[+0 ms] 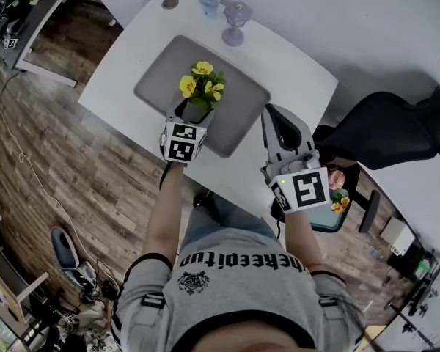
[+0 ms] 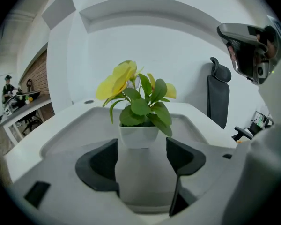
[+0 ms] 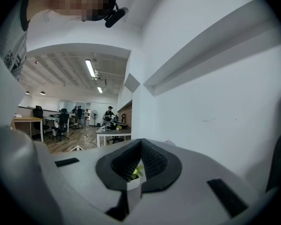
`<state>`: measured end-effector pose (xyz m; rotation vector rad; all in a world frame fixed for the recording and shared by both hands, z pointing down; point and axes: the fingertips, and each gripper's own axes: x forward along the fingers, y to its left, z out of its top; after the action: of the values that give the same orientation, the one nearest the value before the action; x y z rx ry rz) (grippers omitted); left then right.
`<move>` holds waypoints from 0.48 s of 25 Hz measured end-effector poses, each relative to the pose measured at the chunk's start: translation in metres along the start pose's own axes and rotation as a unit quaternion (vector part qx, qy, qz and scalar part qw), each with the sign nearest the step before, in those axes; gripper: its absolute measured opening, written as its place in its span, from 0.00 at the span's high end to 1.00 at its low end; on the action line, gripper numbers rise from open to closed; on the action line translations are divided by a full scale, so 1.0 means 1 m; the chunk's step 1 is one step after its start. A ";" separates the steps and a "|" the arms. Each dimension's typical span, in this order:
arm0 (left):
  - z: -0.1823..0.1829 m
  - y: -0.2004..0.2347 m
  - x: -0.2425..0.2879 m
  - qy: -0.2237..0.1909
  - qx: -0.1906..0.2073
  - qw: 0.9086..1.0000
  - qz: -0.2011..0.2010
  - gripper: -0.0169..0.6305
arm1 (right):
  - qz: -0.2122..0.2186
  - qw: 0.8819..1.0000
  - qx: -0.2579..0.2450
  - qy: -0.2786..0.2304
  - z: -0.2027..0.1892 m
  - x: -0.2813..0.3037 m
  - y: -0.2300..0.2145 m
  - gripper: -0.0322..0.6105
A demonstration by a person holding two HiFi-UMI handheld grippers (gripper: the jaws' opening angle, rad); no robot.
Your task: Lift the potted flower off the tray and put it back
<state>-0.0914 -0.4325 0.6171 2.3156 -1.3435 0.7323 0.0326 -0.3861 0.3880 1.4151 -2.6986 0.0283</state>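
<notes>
Probably light and top-heavy, so best pinched low on the stiff white pot (image 2: 138,136) between the left gripper's (image 2: 141,149) spread jaws, with the right gripper (image 3: 140,146) closed on nothing.

The potted flower (image 1: 200,86) wore yellow blooms over green leaves, and its pot (image 2: 138,136) was plain white. The tray (image 1: 161,68) was a flat grey and the table (image 1: 293,72) white. A goblet (image 1: 235,22) showed lilac and a cup (image 1: 209,4) pale blue. The left gripper (image 1: 194,114) and right gripper (image 1: 273,119) were light grey with black pads (image 2: 96,165), and their cubes (image 1: 305,189) carried black-and-white square markers. The floor (image 1: 95,174) was brown wood planking, the chair (image 1: 389,130) black, and the person's shirt (image 1: 235,284) grey with black lettering.
</notes>
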 end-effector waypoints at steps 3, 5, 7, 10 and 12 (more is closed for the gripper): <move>0.001 -0.001 -0.015 -0.004 -0.003 1.000 0.002 0.48 | 0.004 1.000 0.000 -0.007 0.004 -0.003 0.007 0.95; 0.004 0.000 -0.027 -0.014 -0.003 1.000 0.014 0.59 | 0.006 1.000 0.000 -0.011 0.007 -0.005 0.012 0.95; 0.009 0.003 -0.042 -0.028 -0.001 0.999 0.034 0.75 | 0.006 1.000 -0.002 -0.015 0.010 -0.009 0.018 0.95; 0.015 0.006 -0.067 -0.050 -0.006 0.997 0.058 0.94 | 0.005 1.000 -0.004 -0.021 0.016 -0.016 0.027 0.95; 0.017 0.008 -0.081 -0.062 -0.010 0.996 0.065 0.97 | 0.005 1.000 -0.004 -0.024 0.018 -0.020 0.032 0.95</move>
<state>-0.1271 -0.3899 0.5557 2.3089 -1.5615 0.6187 0.0156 -0.3525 0.3688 1.4169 -2.7417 -0.0160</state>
